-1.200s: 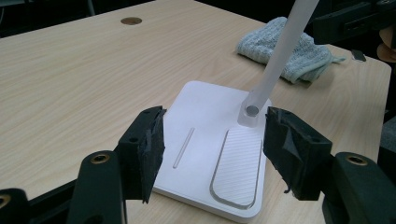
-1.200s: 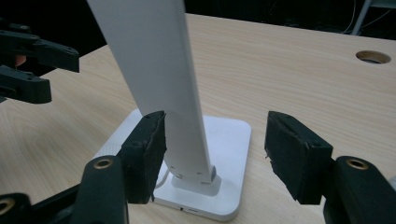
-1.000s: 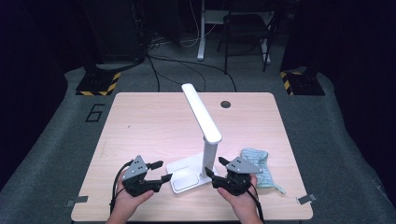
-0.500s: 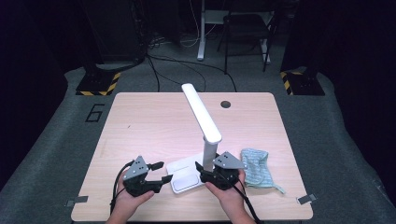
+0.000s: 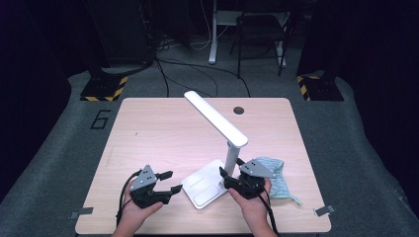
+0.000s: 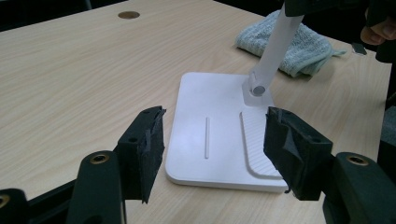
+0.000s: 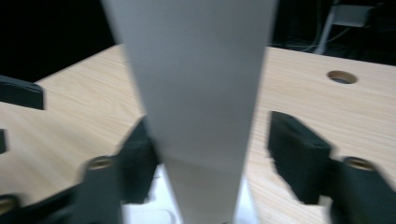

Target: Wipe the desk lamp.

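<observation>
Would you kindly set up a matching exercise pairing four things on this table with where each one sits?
Things:
1. lamp base
2. cloth
3. right tongs
4. round hole

Places:
A. far edge of the table
B. either side of the lamp's post
C. flat between both hands
D. behind the right hand

Pairs: 1-C, 2-D, 3-B, 4-A

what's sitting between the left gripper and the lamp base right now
Nothing. In the left gripper view the left gripper opens toward the near edge of the white lamp base, with bare wooden table in between. The high view shows the same small gap.
</observation>
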{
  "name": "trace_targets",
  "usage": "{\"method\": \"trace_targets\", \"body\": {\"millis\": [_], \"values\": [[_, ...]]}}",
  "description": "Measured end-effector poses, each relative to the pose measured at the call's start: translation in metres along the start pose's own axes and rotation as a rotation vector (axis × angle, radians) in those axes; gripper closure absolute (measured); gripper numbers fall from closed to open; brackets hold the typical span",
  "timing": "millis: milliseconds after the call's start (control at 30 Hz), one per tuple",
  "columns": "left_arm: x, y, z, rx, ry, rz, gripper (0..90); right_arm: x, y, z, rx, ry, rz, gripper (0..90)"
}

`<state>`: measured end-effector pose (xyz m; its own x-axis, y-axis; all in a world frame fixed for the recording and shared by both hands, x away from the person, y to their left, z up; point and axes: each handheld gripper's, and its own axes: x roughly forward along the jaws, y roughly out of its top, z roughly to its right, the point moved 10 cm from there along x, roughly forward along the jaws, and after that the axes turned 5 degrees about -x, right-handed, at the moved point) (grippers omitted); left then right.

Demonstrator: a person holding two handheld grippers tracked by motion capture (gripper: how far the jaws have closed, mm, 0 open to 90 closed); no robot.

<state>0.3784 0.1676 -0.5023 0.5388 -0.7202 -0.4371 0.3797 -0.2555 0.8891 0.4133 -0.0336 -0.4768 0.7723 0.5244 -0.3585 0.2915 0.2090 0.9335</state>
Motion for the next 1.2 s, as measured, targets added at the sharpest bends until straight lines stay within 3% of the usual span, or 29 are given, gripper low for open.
{"method": "trace_targets", "body": {"millis": [33, 133, 333, 500, 767, 1000, 1100, 1200], "values": [[0.0, 0.0, 0.0, 0.002, -0.001, -0.001, 38.2, -0.001, -0.001, -0.001, 0.018, 0.013, -0.002, 47.1], [0.001, -0.001, 0.001, -0.003, -0.004, -0.005, 38.1, 0.0, 0.001, 0.0, 0.005, 0.013, 0.008, 50.7], [0.001, -0.001, 0.0, -0.008, 0.0, -0.001, 38.1, 0.008, 0.004, -0.002, -0.017, 0.021, -0.006, 51.5], [0.001, -0.001, -0.001, -0.007, -0.001, -0.002, 38.2, 0.02, 0.01, -0.007, -0.041, 0.094, 0.001, 51.3], [0.002, -0.002, -0.002, -0.01, 0.007, 0.005, 38.2, 0.035, 0.015, -0.035, -0.052, 0.169, -0.023, 51.1], [0.002, -0.003, -0.001, -0.021, -0.008, -0.005, 38.1, 0.045, 0.019, -0.061, -0.098, 0.232, -0.016, 51.0], [0.001, -0.003, -0.003, -0.011, 0.001, -0.004, 38.1, 0.044, 0.018, -0.06, -0.086, 0.225, -0.02, 48.2], [0.0, -0.003, -0.004, -0.006, 0.007, -0.002, 38.2, 0.043, 0.017, -0.055, -0.108, 0.196, -0.022, 44.4]]}}
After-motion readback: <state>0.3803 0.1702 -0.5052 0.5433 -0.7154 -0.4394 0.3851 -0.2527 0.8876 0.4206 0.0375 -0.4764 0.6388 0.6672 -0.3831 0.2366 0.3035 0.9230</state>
